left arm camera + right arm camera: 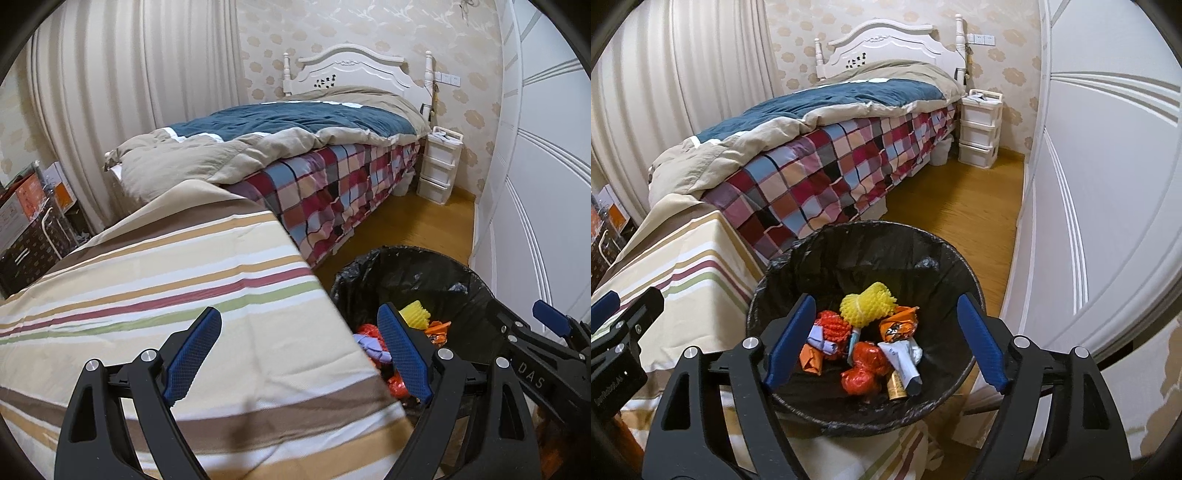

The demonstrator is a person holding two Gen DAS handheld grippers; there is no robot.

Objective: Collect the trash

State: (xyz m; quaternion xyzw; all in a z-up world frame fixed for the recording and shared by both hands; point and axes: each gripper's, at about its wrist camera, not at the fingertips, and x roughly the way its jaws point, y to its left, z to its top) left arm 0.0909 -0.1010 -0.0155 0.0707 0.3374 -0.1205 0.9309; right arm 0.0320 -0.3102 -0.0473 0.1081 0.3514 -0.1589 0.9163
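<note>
**Trash is in the bin, both hands empty**

Going left to right: the left hand-held gripper (299, 354) hangs over the corner of the striped table (147, 295) with its jaws spread wide and nothing between them. The cloth under it looks bare as far as I can see. Just beside the table edge sits the bin (783, 273) with its black liner, and the collected trash is down in the bottom: a yellow foam net (866, 302), red crumpled wrappers (864, 369), an orange wrapper (899, 325), a white tube (901, 362) and some purple paper scraps (822, 339). The right hand-held gripper (886, 343) is right above that pile, jaws apart, holding nothing.

What could go wrong, I reckon: the bin sits close to the table corner and to the wardrobe (1108, 184), so a careless swing of either hand could knock its rim and tip it. The loose liner edge could also snag on a finger.

Hard to tell: the near part of the table is cut off behind the gripper bodies, so leftover trash might hide there. The floor behind the bin isn't visible either.
</note>
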